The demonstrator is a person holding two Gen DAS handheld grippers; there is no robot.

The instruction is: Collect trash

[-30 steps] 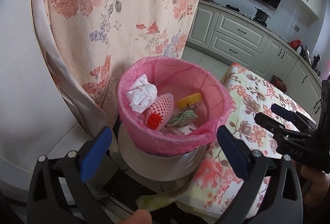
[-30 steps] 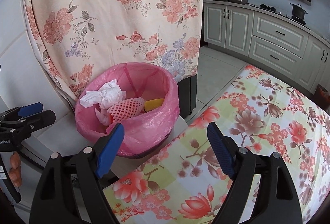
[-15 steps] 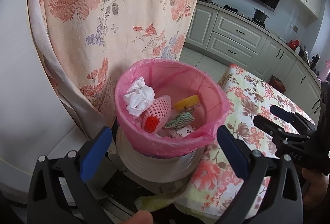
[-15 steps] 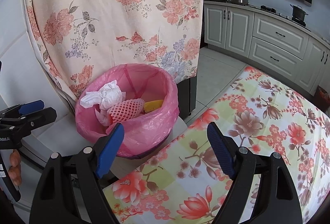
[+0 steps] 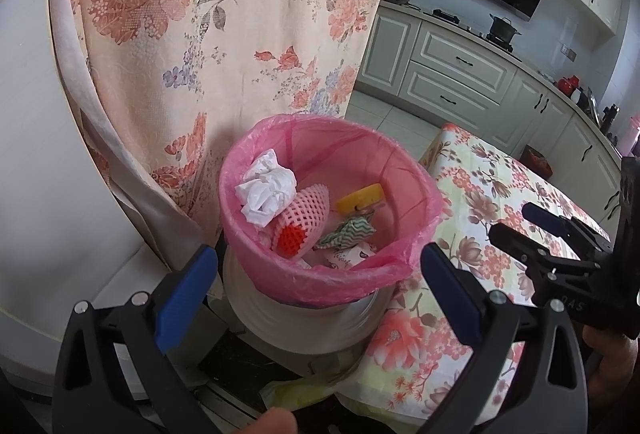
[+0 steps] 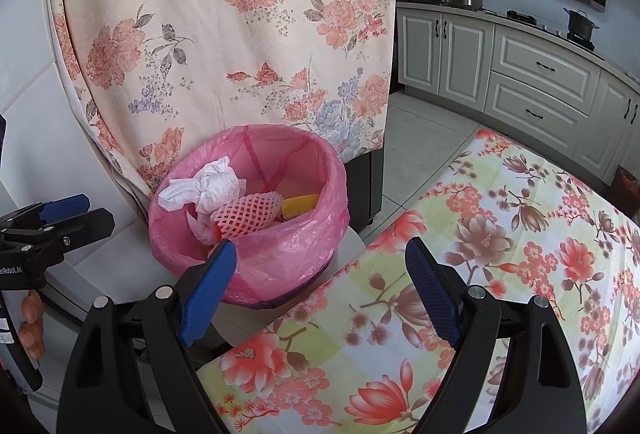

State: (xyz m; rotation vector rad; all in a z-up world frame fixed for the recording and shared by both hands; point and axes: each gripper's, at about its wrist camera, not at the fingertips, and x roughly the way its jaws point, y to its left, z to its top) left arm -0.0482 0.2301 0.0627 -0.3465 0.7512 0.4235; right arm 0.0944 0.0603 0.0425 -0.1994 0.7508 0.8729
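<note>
Floral counter [image 6: 500, 254] beside pink-lined bin [image 5: 404, 266], upright, mouth up; foam net [image 5: 304, 214] perhaps slanted. Unchanged. Left tongs [image 5: 316, 288], right tongs [image 6: 320, 288] wide, empty.

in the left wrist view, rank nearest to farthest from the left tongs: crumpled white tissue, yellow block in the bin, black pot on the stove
1. Crumpled white tissue, left side of the pink-lined bin.
2. Yellow block, deeper right in the bin; close to the tissue, hard to call.
3. Black pot, on the far kitchen stove.
</note>
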